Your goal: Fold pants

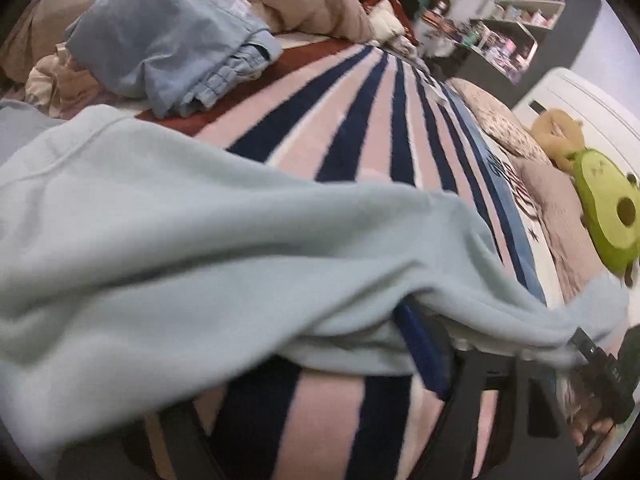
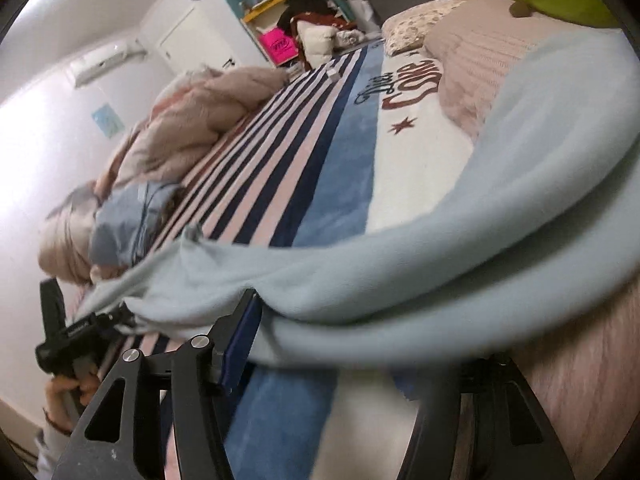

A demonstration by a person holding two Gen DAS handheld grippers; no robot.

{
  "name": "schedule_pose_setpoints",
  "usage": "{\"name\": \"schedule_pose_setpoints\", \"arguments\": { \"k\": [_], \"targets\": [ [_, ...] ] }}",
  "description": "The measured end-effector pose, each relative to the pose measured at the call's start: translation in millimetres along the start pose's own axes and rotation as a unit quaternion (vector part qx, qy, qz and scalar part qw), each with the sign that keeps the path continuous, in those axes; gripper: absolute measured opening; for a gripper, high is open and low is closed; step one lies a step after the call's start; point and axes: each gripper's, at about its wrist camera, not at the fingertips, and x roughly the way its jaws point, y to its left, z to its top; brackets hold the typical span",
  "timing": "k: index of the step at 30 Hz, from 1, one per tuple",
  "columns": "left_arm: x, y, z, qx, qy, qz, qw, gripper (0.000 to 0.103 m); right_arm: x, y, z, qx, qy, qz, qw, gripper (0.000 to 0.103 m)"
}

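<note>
Pale blue pants (image 1: 192,232) hang stretched in the air above a striped bed cover (image 1: 360,120). In the left wrist view the cloth drapes over my left gripper (image 1: 304,344) and hides most of its fingers; one blue pad (image 1: 420,352) shows under the fabric edge, and whether the jaws grip it does not show. In the right wrist view the pants (image 2: 400,256) drape across my right gripper (image 2: 320,344); its left blue pad (image 2: 240,340) presses the cloth, the right finger is hidden. The right gripper (image 1: 600,376) shows at the right of the left view, the left gripper (image 2: 80,340) at the left of the right view.
A folded blue garment (image 1: 168,40) and beige clothes (image 1: 60,80) lie at the far left of the bed. A beige duvet (image 2: 192,120) is bunched behind. Pillows (image 1: 560,208) and an avocado plush (image 1: 608,208) sit at the headboard. Shelves (image 1: 520,12) stand beyond.
</note>
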Motion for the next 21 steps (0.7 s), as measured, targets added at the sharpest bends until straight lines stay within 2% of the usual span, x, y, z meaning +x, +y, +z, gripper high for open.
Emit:
{"name": "schedule_pose_setpoints", "arguments": {
  "k": [1,2,3,4,7,11,15,21],
  "targets": [
    [1,1,2,-0.001,0.000,0.001,1.0000,0.044,1,-2,3,0.004,-0.003,0.002,1.000,0.052],
    [0,3,3,-0.003,0.003,-0.005,1.0000,0.037,0,-3,4,0.003,-0.005,0.003,1.000,0.047],
    [-2,3,3,-0.005,0.008,-0.020,0.9998,0.025,0,-2,5,0.000,-0.005,0.000,1.000,0.031],
    [-4,3,3,-0.002,0.008,-0.023,0.9997,0.020,-1,0,5,-0.005,-0.003,-0.006,1.000,0.021],
    [-19,-4,-2,0.029,-0.001,-0.017,0.9994,0.016,-11,3,4,-0.007,0.000,0.005,1.000,0.012],
    [-38,4,-11,0.034,0.003,-0.032,0.9989,0.016,-28,2,-1,-0.001,0.009,0.025,1.000,0.010],
    [-52,10,-21,0.048,0.022,-0.054,0.9971,0.016,-40,-5,-10,0.021,0.022,0.049,0.998,0.010],
    [-57,21,-29,0.049,0.038,-0.059,0.9964,0.016,-49,-4,-22,0.031,0.034,0.066,0.997,0.013]
  ]
}}
